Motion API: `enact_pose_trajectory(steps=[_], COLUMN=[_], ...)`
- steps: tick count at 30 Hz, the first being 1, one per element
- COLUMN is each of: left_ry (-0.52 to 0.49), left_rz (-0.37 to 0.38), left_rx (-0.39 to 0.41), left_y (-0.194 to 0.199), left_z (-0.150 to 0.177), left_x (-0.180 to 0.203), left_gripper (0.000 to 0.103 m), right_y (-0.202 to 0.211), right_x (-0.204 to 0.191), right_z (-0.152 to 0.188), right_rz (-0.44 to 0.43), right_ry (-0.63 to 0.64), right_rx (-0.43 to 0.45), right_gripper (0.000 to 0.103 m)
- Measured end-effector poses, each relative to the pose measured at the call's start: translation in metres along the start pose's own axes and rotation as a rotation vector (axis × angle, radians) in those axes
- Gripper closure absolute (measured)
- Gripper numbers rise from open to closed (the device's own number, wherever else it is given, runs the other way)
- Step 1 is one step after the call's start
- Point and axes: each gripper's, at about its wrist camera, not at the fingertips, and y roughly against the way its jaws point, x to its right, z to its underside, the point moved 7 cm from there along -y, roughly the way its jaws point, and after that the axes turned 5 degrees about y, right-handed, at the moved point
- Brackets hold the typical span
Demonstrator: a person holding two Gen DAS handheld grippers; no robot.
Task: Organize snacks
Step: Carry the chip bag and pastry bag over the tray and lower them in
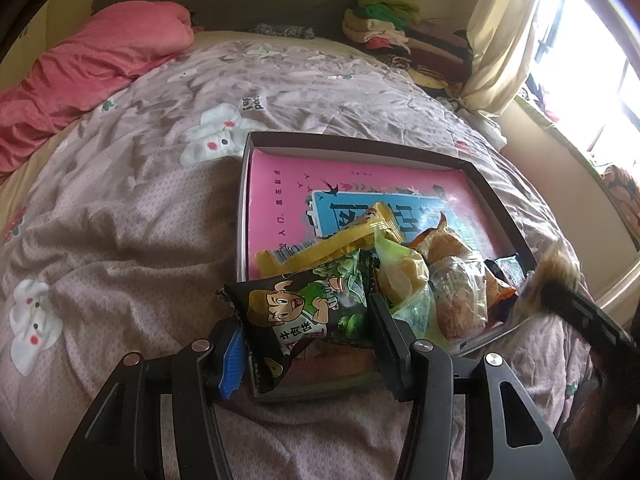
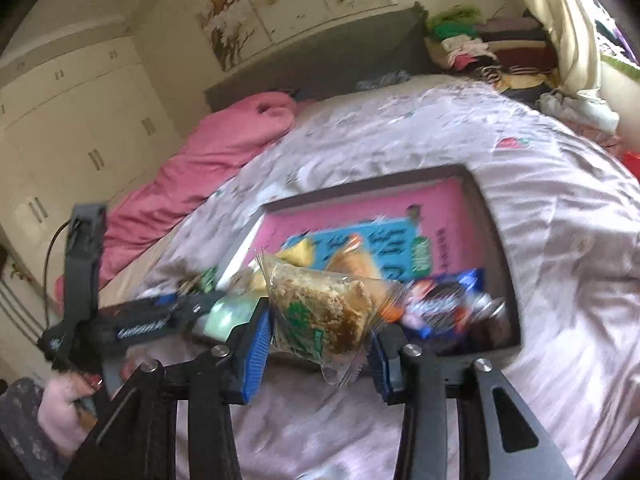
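Bedroom: bed (image 1: 120, 220) with floral quilt, pink blanket (image 1: 80, 72), curtained window (image 1: 592, 60). Snack box (image 1: 500, 184) near foot edge. Left gripper (image 1: 306, 334) grasping black snack packet (image 1: 292, 320); right gripper (image 2: 320, 344) grasping clear pastry packet (image 2: 320, 312).

Bed (image 1: 120, 208) with mauve floral quilt carries everything. Shallow dark tray (image 1: 504, 196) lies on quilt, 3 o'clock of centre. Pink blanket (image 1: 88, 76) bunched at 10 o'clock. Folded clothes pile (image 1: 404, 44) at 1 o'clock.

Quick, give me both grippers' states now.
Left gripper: shut on the black and green snack packet.
Right gripper: shut on the clear-wrapped pastry.
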Motion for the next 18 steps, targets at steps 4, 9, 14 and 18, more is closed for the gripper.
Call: enact_pose_trajectory(steps=[4, 9, 14, 18], left_ry=[-0.003, -0.009, -0.008, -0.01], left_rz=[-0.001, 0.002, 0.001, -0.002], left_rx=[-0.001, -0.002, -0.004, -0.004], left_y=[-0.002, -0.005, -0.006, -0.007], left_z=[-0.001, -0.003, -0.003, -0.003], left_x=[0.001, 0.002, 0.002, 0.002], left_gripper=[0.047, 0.047, 0.047, 0.047], right_y=[-0.007, -0.012, -0.022, -0.026], right_x=[0.015, 0.024, 0.026, 0.03], right_z=[-0.008, -0.009, -0.008, -0.005], right_rz=[0.037, 0.063, 0.084, 0.102], right_ry=[-0.024, -0.015, 0.007, 0.014], right_rx=[0.008, -0.002, -0.019, -0.029], right_gripper=[0.06, 0.06, 0.06, 0.059])
